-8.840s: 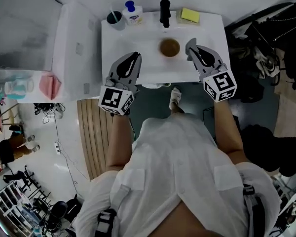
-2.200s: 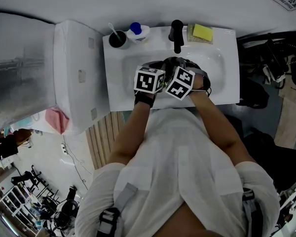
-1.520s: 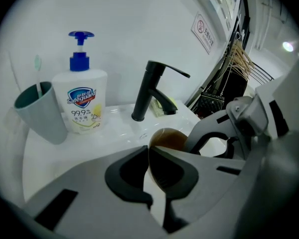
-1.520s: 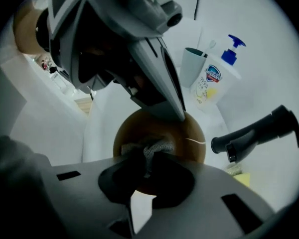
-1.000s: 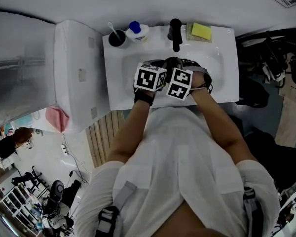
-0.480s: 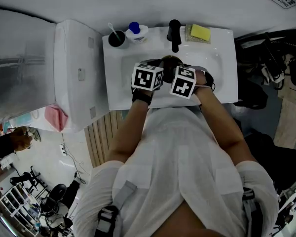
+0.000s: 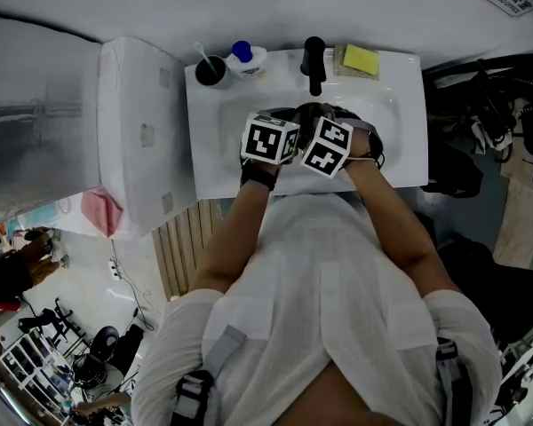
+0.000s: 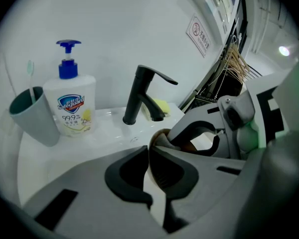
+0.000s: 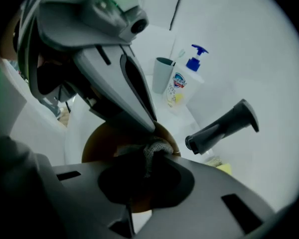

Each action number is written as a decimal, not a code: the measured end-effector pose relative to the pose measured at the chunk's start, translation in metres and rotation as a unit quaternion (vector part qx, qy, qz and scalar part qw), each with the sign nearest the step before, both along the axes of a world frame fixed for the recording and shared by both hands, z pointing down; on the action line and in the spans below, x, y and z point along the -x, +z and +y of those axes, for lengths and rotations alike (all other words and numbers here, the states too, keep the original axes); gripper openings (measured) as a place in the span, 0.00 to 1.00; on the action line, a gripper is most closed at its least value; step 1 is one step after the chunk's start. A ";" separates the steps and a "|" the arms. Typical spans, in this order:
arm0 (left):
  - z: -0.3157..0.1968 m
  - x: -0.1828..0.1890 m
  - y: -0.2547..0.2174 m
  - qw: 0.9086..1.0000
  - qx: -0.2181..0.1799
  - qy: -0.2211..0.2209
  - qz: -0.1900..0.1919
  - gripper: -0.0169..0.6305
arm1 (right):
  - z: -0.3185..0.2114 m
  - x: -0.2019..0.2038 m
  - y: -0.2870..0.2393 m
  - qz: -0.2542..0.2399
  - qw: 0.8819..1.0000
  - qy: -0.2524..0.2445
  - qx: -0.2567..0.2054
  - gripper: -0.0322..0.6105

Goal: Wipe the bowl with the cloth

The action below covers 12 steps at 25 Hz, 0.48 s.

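— Left gripper [image 8: 148, 151] first: what do we have in it?

— We have its jaws pressed together on the rim of the brown bowl [image 8: 158, 132]. The bowl's wall runs down between the two pads, so we are bracing it on that side. Beyond its tips stands the black faucet [image 8: 138, 96], and off to its left are the soap bottle [image 8: 70, 106] and the cup [image 8: 34, 116]. We touch none of them.

— And where does the bowl sit?

— Between our two grippers, over the basin of the white sink [image 7: 209, 149]. Whether it rests on the basin or hangs from the grip, we cannot tell.

— Then the right gripper [image 9: 149, 154]?

— Its jaws are closed on a bunch of the grey cloth [image 9: 156, 147], right at its tips. The cloth lies against the inside of the bowl, just under the left gripper's finger that crosses above.

— So how far along are we?

— We judge that taking up the cloth and steadying the bowl are done, and that we are in the wiping itself. The brown inside to the left of the cloth looks plain. We cannot tell clean from dirty there, nor how much has been covered.

— What is left?

— By our reckoning, carrying the cloth round the rest of the inner wall and the bottom, then setting bowl and cloth down.
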<state>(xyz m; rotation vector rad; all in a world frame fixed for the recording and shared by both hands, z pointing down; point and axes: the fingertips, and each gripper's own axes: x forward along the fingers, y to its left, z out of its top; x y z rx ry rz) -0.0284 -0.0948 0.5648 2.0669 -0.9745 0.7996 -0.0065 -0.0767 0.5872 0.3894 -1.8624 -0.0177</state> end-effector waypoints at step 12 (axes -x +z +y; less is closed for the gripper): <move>-0.008 0.008 0.001 1.000 -0.011 -0.015 -0.008 0.06 | 0.047 0.010 -0.010 -0.042 0.987 -0.065 0.142 0.13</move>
